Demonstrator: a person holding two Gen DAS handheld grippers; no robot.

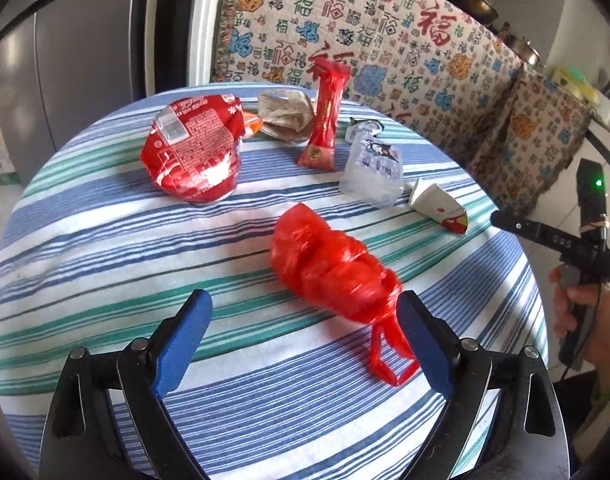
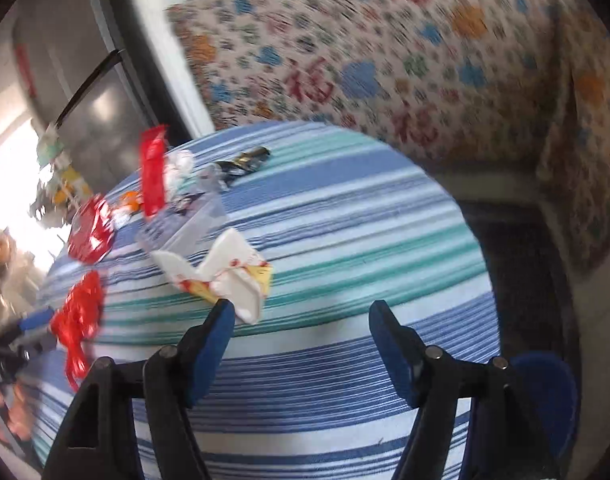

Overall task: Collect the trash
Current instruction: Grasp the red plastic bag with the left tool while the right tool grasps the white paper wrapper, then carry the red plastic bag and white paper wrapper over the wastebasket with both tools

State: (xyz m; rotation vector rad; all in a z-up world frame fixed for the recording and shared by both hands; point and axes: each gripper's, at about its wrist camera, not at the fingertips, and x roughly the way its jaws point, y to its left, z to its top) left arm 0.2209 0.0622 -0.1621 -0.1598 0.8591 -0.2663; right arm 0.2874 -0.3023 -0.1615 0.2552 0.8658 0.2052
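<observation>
Both tongs open, empty: left gripper (image 1: 303,316), right gripper (image 2: 301,322). Red plastic bag (image 1: 329,268) uncollected; wrappers beyond it remain.

The place was a home kitchen: refrigerator (image 1: 77,60) far left, pans (image 1: 465,0) far right, striped-cloth round table (image 1: 105,248) near.

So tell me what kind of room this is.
Probably a home kitchen or dining corner: a round table under a striped tablecloth, a grey fridge behind it, and pans on a counter draped with patterned cloth.
</observation>
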